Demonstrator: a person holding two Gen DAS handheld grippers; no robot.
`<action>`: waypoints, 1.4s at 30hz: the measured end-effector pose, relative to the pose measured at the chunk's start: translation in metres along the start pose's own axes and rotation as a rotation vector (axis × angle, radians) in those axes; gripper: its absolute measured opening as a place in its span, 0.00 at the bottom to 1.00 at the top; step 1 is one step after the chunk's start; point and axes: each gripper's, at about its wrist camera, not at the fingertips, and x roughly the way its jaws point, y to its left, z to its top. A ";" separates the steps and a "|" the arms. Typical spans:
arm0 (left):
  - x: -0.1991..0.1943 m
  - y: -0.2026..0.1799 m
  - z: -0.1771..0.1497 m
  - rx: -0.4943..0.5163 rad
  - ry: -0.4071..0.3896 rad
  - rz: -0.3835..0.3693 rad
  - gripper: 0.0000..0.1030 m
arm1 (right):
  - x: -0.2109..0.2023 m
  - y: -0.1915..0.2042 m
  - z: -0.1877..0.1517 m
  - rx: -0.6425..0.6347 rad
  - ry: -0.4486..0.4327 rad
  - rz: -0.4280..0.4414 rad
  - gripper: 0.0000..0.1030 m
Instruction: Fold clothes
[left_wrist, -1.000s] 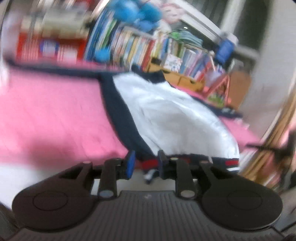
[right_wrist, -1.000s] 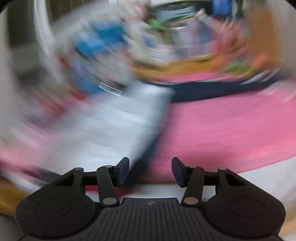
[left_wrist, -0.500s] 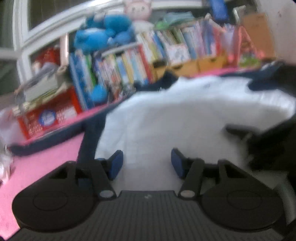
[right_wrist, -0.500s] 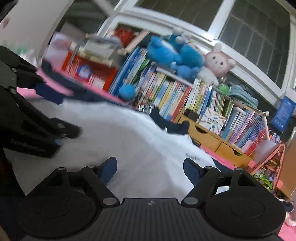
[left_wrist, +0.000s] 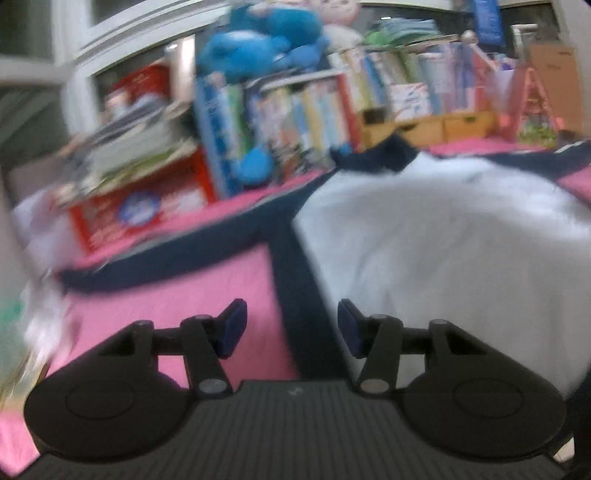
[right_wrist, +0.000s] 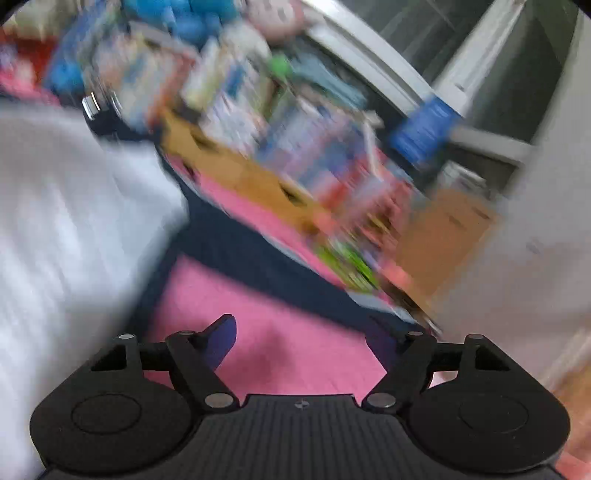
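The white garment with navy sleeves (left_wrist: 443, 251) is lying spread flat on the pink surface (left_wrist: 177, 295), in front of the row of books (left_wrist: 295, 110). Left tool (left_wrist: 291, 326) is hovering over the garment's navy side seam, its 2 fingers standing apart and gripping nothing. Right tool (right_wrist: 303, 341) is hanging over bare pink just beside the garment's right edge (right_wrist: 74, 229), spread wide and empty. Right view is heavily blurred.

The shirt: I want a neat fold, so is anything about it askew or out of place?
Nothing stands out. The white shirt with navy sleeves lies spread on the pink surface, one navy sleeve stretched sideways. Both tongs, left and right, are open and empty. Blur hides fine wrinkles.
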 end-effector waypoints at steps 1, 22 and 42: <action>0.017 -0.005 0.013 -0.013 0.014 -0.045 0.50 | 0.005 0.002 0.017 0.041 -0.009 0.090 0.79; 0.389 -0.013 0.171 0.084 0.093 0.005 0.18 | 0.345 0.159 0.198 0.130 0.152 0.378 0.23; 0.175 -0.038 0.062 -0.044 0.180 -0.135 0.24 | 0.129 0.133 0.117 0.097 0.167 0.746 0.84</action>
